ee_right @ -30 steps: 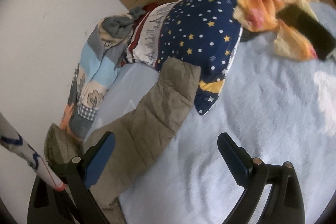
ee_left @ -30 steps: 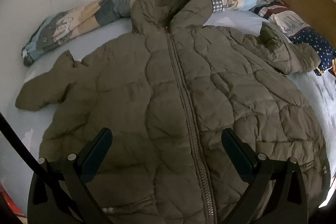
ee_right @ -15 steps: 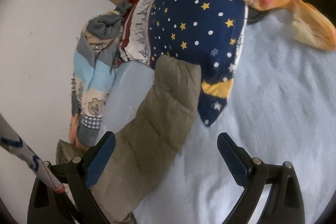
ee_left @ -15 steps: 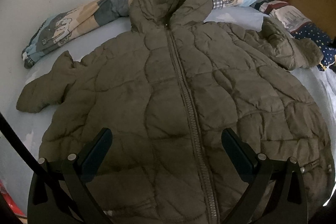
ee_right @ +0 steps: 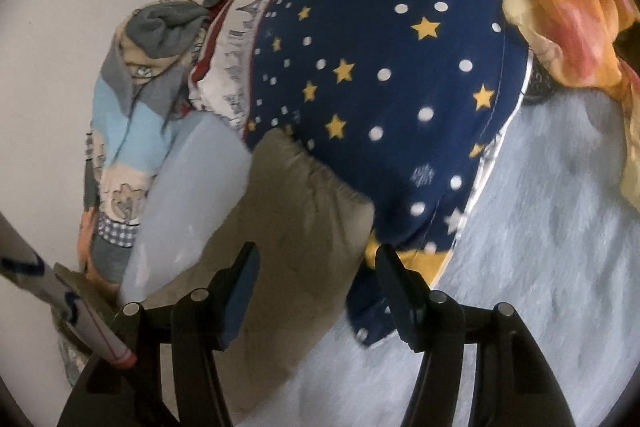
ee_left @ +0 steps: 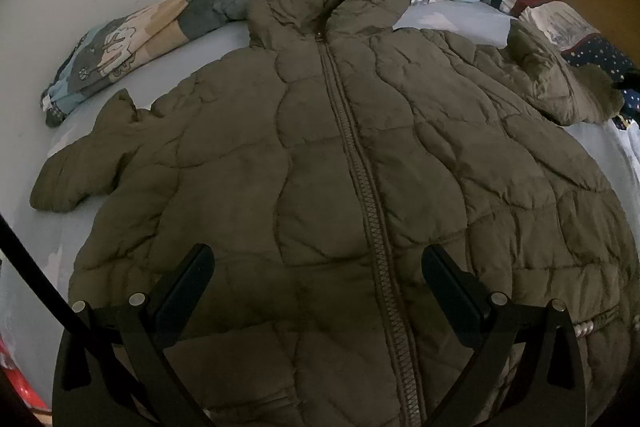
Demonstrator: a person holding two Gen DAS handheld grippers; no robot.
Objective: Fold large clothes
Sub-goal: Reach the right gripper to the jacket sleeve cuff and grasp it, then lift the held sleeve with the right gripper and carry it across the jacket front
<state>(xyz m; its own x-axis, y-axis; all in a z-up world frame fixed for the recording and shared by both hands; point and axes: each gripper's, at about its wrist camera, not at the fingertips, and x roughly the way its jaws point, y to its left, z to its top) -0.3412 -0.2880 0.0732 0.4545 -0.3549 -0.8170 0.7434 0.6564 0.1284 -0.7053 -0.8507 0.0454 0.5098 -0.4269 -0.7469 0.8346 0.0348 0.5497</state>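
Readable text: none in either view.
Jacket (ee_left: 340, 167): no label or brand legible.
Starred pillow (ee_right: 400, 67): stars and dots only, centre of frame.
White-banded pillow (ee_right: 240, 67): dark printed marks, upper left, too blurred to read.

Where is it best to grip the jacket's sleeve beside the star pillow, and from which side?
Probably grip the sleeve at its gathered cuff, coming from the open sheet side, since the star pillow blocks the far end. The right gripper has been closing around it.
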